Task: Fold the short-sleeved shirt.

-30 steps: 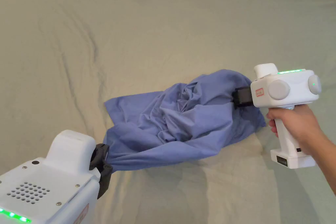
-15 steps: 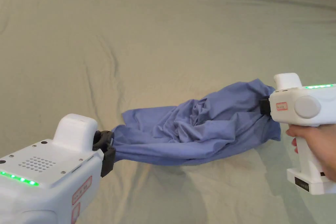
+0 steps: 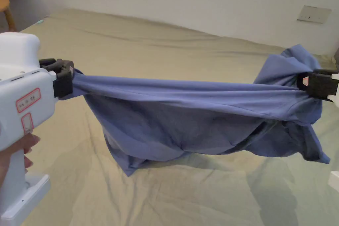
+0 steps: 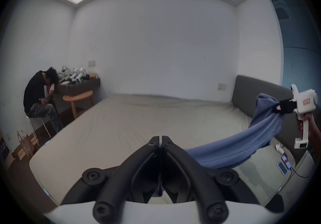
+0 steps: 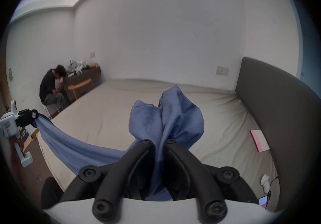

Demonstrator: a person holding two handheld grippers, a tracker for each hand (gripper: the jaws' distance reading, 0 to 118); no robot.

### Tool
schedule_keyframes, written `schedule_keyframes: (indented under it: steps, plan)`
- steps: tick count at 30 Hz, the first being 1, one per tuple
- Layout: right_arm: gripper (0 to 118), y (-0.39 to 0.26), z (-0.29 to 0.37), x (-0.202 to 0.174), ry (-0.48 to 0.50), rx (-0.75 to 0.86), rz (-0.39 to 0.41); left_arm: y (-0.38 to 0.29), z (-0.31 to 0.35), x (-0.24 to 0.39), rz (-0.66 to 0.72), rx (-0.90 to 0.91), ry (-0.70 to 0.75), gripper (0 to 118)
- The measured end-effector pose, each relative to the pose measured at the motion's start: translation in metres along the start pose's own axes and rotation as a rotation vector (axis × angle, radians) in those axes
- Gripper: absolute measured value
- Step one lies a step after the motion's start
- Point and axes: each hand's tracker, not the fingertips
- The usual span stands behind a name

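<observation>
At left, our left gripper (image 3: 68, 72) has its jaws pinched together on one end of the blue shirt (image 3: 185, 117), which hangs stretched above the bed (image 3: 165, 187), its lowest corner near the sheet. At right, our right gripper (image 3: 303, 82), body cropped, clamps the other bunched end.

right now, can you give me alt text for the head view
A blue shirt hangs stretched between the left hand-held gripper and the right hand-held gripper, both shut on it, above a beige bed sheet. Its lower folds sag toward the sheet.
</observation>
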Motion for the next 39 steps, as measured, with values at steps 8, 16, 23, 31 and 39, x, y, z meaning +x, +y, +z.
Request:
schedule_keyframes:
  steps: [8, 16, 23, 31, 39]
  plan:
    - [10, 0.041, 0.061, -0.018, -0.021, 0.150, 0.025, 0.072, 0.021, 0.005, -0.016, 0.143, -0.001, 0]
    - [10, 0.077, 0.069, -0.010, -0.046, 0.202, 0.020, 0.125, 0.013, 0.007, -0.043, 0.206, -0.019, 0]
    - [10, 0.117, 0.048, 0.006, -0.100, 0.244, 0.056, 0.172, -0.030, 0.012, -0.082, 0.240, -0.025, 0]
    - [10, 0.170, 0.001, 0.008, -0.171, 0.276, 0.093, 0.207, -0.085, 0.030, -0.146, 0.240, -0.002, 0]
    - [10, 0.201, -0.085, 0.025, -0.216, 0.270, 0.131, 0.221, -0.177, 0.017, -0.158, 0.235, 0.025, 0]
